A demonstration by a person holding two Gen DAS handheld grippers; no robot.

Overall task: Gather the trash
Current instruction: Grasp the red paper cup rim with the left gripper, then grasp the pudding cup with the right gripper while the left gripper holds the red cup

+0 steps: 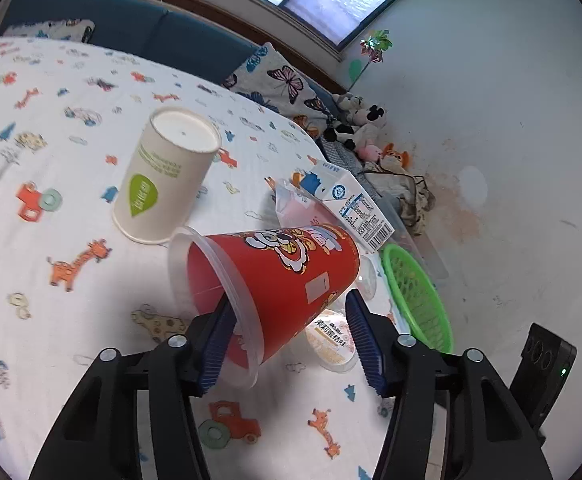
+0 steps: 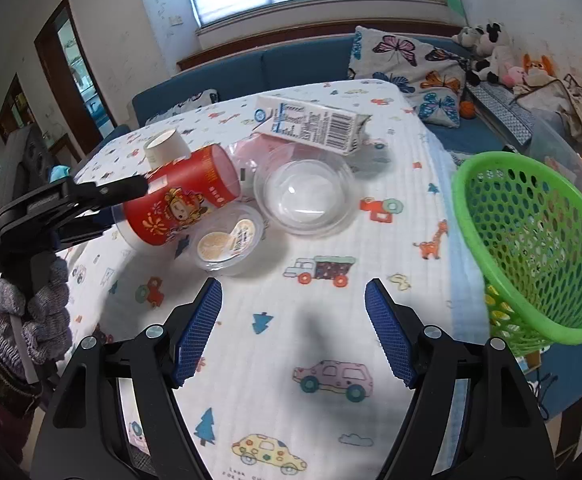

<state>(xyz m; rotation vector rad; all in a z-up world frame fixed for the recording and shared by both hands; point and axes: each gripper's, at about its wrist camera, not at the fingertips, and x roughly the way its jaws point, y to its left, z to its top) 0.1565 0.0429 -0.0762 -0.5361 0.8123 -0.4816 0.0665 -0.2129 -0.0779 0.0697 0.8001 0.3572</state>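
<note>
A red printed plastic cup (image 1: 283,280) lies on its side on the cartoon-print tablecloth (image 1: 51,140). My left gripper (image 1: 291,344) has one finger inside the cup's mouth and one outside, closed on its rim and wall. It also shows in the right wrist view (image 2: 187,204), held by the left gripper (image 2: 91,200). My right gripper (image 2: 293,328) is open and empty above the cloth. A green mesh basket (image 2: 531,240) stands at the table's right edge. A milk carton (image 2: 311,124), a clear bowl (image 2: 303,196), a small yogurt tub (image 2: 227,240) and a white paper cup (image 1: 167,172) lie nearby.
A blue sofa (image 2: 291,60) with a butterfly pillow (image 2: 411,64) and stuffed toys (image 2: 495,56) runs behind the table. A clear storage box (image 2: 563,148) sits beyond the basket. The person's gloved hand (image 2: 31,312) is at the left.
</note>
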